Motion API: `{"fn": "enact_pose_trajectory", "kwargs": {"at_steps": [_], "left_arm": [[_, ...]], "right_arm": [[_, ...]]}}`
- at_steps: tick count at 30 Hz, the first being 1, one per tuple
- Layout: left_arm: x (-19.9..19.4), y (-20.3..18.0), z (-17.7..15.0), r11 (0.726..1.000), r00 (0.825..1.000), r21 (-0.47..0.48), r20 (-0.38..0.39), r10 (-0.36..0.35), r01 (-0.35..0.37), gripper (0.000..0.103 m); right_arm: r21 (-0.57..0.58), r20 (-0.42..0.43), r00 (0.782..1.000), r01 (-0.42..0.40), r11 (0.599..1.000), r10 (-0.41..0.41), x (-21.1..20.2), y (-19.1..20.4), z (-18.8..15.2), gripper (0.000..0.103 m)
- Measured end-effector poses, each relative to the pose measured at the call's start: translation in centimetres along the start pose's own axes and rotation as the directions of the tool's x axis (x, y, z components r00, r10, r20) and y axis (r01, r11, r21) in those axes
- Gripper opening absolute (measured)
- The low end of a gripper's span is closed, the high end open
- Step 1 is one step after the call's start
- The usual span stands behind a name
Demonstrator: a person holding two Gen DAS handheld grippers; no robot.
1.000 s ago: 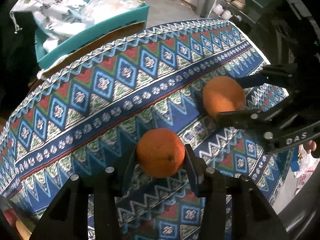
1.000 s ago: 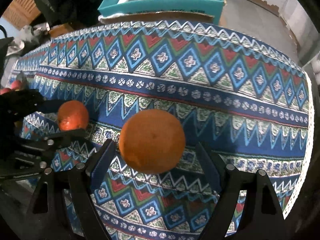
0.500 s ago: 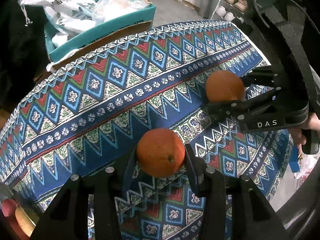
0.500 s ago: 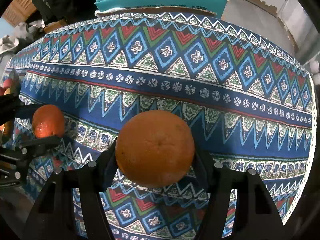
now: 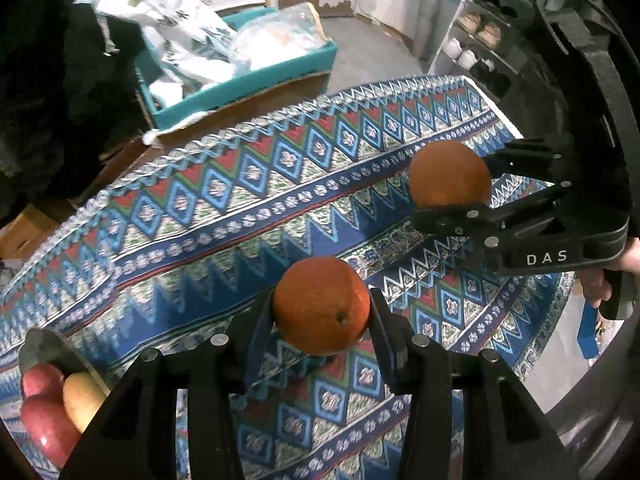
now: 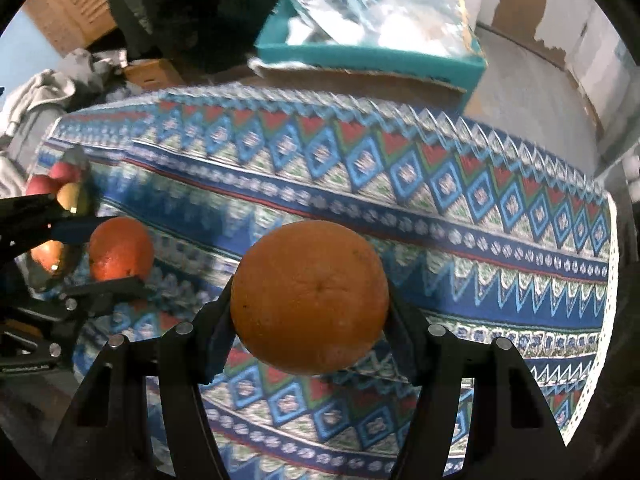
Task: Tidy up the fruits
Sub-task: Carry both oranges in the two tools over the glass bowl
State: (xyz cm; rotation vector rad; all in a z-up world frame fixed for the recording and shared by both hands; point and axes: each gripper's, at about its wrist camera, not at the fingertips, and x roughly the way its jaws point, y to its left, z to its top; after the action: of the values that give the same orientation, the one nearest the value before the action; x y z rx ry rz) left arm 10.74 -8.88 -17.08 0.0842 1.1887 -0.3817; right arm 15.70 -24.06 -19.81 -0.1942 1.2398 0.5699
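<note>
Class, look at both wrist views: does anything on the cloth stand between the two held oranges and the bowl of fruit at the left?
Nothing visible does. The left gripper holds one orange, the right gripper the other orange. Only bare patterned cloth shows toward the bowl holding apples.

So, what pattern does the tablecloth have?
The tablecloth has bands of blue, red, green and white diamonds and zigzags. It shows best in the right wrist view.

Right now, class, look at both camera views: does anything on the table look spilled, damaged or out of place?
Nothing stands out. Each gripper holds a whole, unmarked orange: the left gripper its orange, the right gripper its orange. The patterned cloth lies flat with nothing spilled on it.
</note>
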Motion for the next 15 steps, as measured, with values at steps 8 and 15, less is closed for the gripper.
{"fn": "enact_pose_trajectory", "kwargs": {"at_steps": [8, 15], "left_arm": [[-3.8, 1.8, -1.6, 0.999, 0.999, -0.043, 0.04, 0.024, -0.022, 0.047], [-6.7, 2.6, -2.9, 0.998, 0.996, -0.055, 0.076, 0.036, -0.032, 0.047]], "right_arm": [[-0.061, 0.05, 0.998, -0.026, 0.998, 0.029, -2.4, 4.4, 0.7, 0.066], [-0.096, 0.077, 0.996, -0.035, 0.995, 0.043, -4.1, 7.3, 0.9, 0.066]]}}
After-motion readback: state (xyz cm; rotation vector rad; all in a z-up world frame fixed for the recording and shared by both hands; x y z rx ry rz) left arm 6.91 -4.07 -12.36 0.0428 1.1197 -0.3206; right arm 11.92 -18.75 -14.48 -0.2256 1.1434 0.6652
